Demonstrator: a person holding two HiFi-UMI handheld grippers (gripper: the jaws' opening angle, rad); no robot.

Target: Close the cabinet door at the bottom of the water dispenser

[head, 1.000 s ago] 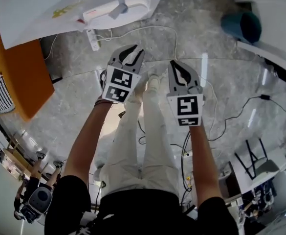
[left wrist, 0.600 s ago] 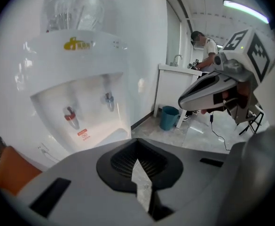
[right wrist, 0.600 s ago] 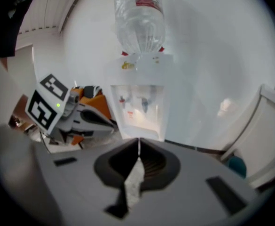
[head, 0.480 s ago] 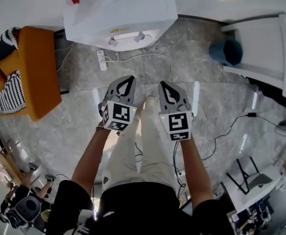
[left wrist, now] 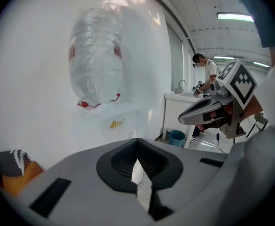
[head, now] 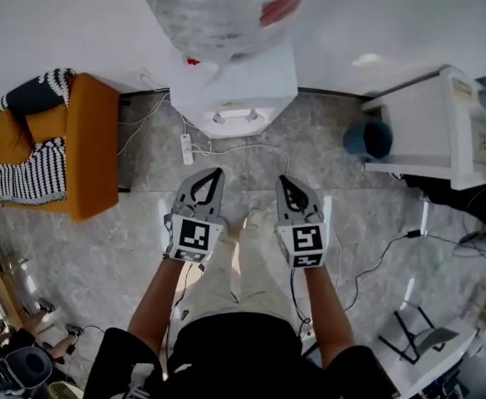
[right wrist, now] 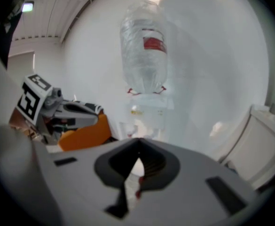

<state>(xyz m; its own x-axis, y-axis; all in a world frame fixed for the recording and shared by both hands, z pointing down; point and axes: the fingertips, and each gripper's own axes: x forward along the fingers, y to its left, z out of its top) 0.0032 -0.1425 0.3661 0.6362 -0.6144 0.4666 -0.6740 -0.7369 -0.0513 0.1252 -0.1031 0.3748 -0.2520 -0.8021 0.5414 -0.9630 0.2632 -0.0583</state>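
Two grippers, both clenched and empty: left gripper had its jaws pressed together with nothing between them, and right gripper was the same in its own view. Both hung side by side over the person's legs, pointed at the water dispenser and well apart from it. The dispenser stood at the far edge of the floor, against the wall, between the orange sofa and the white table.

The cabinet door at its base didn't show in any view. The head view looked down on the dispenser's top, and each gripper's own body hid the lower part. So open or shut, can't tell.

Step, as a judgement: no contact, so either pre-approach or a door already dealt with. If it is open, the next move calls for going low to the base and pushing the door's free edge with shut jaws until it seats.

Containers: the bottle sat upside down on the dispenser, clear with a red label, fill level unreadable. The teal bin sat just beside the table, its inside dark and its contents not visible.
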